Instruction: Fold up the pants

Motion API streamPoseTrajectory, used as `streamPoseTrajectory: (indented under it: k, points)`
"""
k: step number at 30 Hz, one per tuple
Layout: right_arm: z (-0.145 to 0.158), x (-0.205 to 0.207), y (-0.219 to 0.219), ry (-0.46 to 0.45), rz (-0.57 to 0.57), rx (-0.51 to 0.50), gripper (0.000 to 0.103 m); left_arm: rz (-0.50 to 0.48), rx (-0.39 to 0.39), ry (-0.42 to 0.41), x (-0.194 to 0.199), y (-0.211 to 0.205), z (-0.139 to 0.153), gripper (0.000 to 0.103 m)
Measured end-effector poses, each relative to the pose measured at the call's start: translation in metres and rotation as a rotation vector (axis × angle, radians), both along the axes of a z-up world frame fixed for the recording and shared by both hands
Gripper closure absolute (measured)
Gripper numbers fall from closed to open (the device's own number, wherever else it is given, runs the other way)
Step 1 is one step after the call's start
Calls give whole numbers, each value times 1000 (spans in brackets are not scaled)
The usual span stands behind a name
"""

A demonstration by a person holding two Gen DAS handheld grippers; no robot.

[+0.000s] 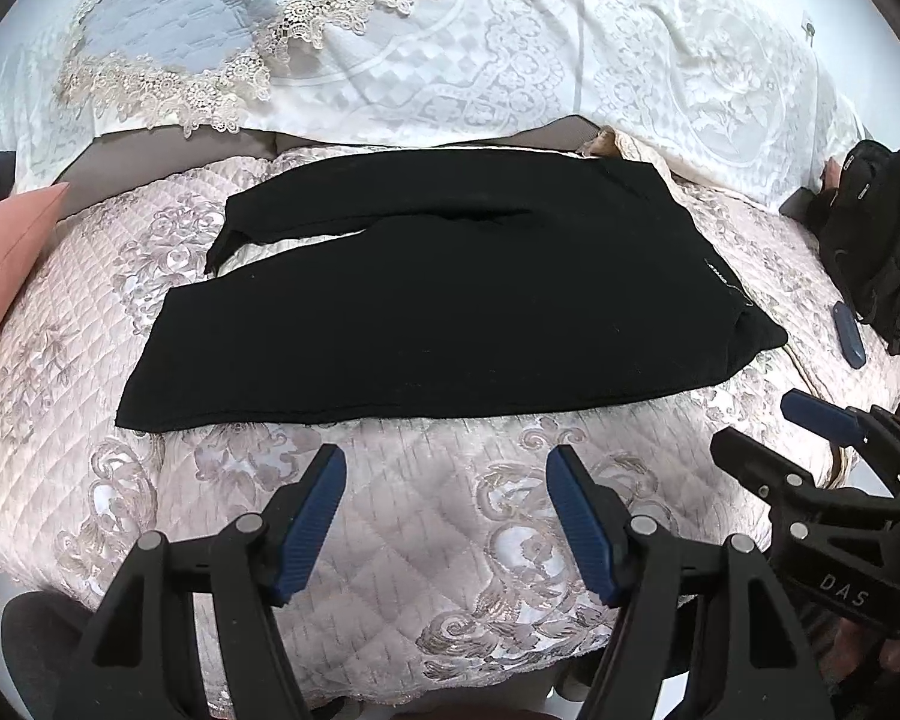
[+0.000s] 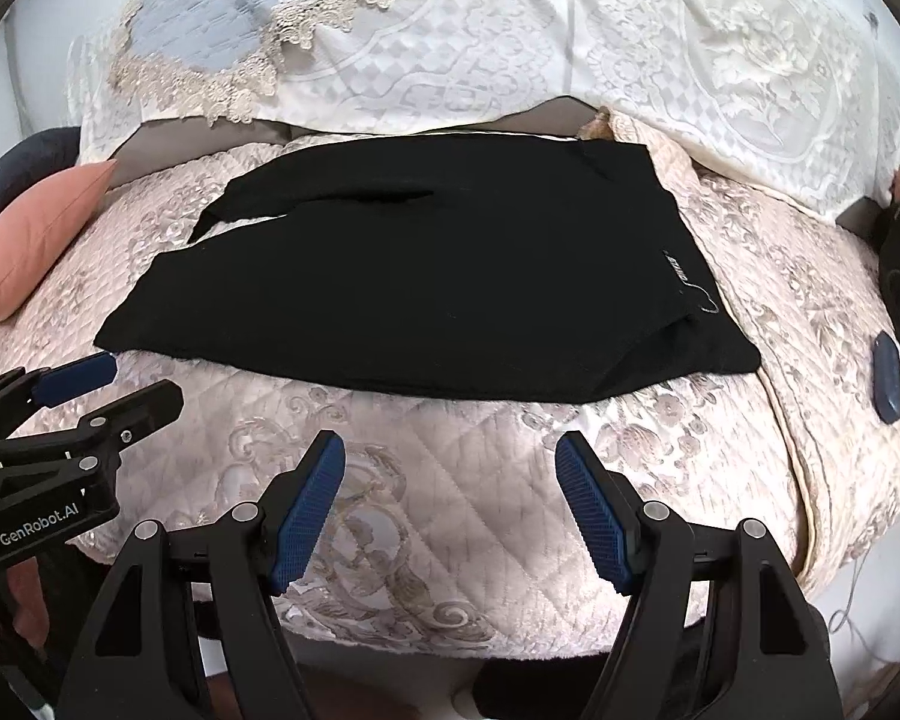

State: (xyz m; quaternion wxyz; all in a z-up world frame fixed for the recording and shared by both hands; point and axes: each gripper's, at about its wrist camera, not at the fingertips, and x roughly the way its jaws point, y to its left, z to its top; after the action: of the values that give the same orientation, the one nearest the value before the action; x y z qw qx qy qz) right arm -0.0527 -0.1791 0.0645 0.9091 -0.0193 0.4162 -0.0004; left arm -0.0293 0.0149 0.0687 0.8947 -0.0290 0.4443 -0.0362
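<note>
Black pants (image 1: pixel 450 300) (image 2: pixel 426 282) lie flat across the pink quilted bed cover (image 1: pixel 438 540) (image 2: pixel 450 510), waistband to the right, legs to the left, one leg doubled over the other. My left gripper (image 1: pixel 447 462) hovers open above the cover just short of the pants' near edge, nothing between its blue pads. My right gripper (image 2: pixel 450 447) is likewise open and empty, close to the near hem. Each gripper shows in the other's view: the right gripper (image 1: pixel 762 426) at the right edge, the left gripper (image 2: pixel 144 378) at the left edge.
A pink cushion (image 1: pixel 6 264) (image 2: pixel 36 240) lies at the left. A black backpack (image 1: pixel 876 252) and a small dark blue case (image 1: pixel 849 333) (image 2: pixel 887 384) sit at the right. White lace-covered pillows (image 1: pixel 510 60) line the back.
</note>
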Motion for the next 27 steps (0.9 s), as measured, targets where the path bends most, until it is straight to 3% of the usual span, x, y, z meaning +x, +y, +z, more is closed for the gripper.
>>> streamPoseTrajectory:
  k: [27]
  points:
    - [-6,16,-8,-5,1,16,30,-45,-32,56,23,-12,-16,31]
